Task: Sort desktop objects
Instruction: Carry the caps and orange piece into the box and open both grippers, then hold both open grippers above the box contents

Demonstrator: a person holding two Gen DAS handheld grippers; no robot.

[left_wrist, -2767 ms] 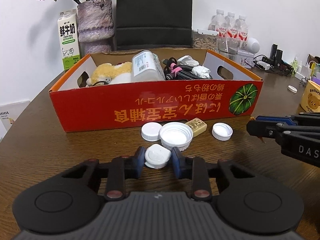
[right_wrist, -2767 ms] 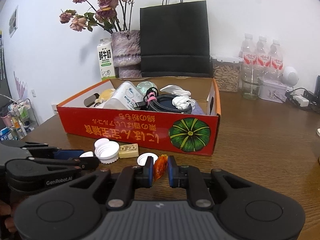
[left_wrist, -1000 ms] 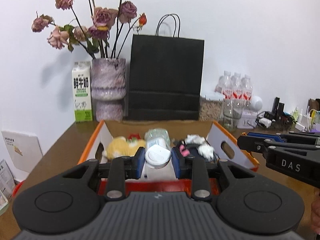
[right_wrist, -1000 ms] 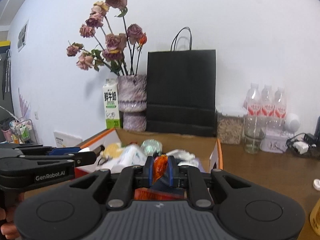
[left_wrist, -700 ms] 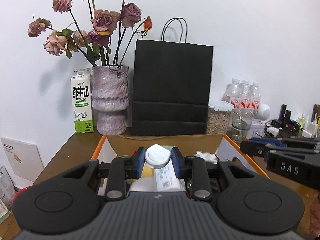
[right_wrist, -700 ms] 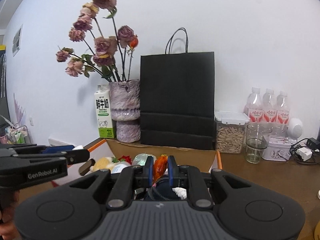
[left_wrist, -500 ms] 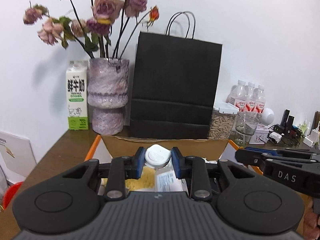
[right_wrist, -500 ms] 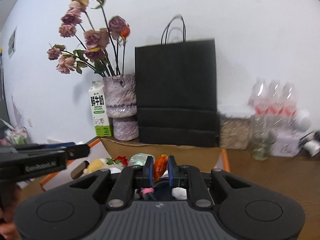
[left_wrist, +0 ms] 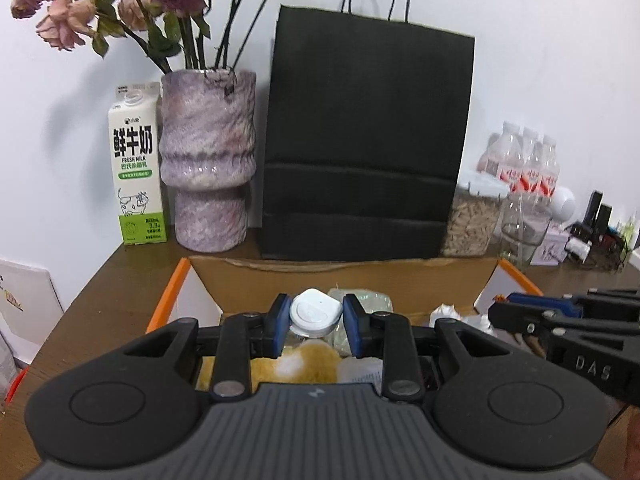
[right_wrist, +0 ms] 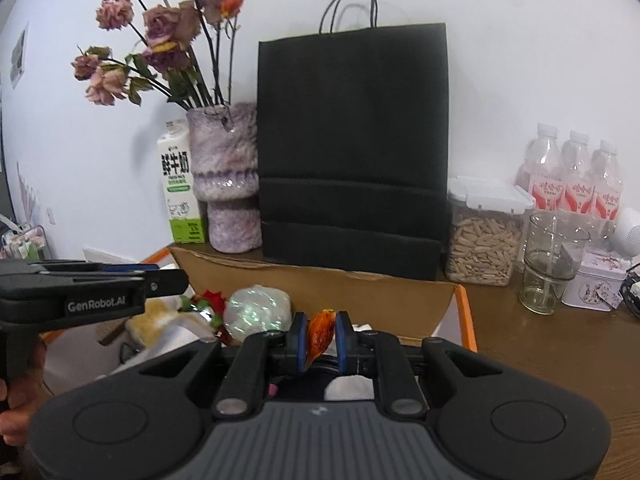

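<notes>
Both tongs moved from tabletop to above box [left_wrist: 400, 276]; left tongs [left_wrist: 315, 322] clamp white cap [left_wrist: 315, 313], right tongs [right_wrist: 319, 338] clamp orange wrapper [right_wrist: 320, 334].

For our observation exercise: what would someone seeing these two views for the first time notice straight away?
The tall black paper bag against the wall, beside a purple vase of wilted roses. In front, the left gripper clamps a white cap and the right gripper an orange wrapper, both above the open cardboard box.

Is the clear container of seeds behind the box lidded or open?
Lidded. The seed container has a white clip lid sitting flat across its top, standing upright beside the black paper bag.
</notes>
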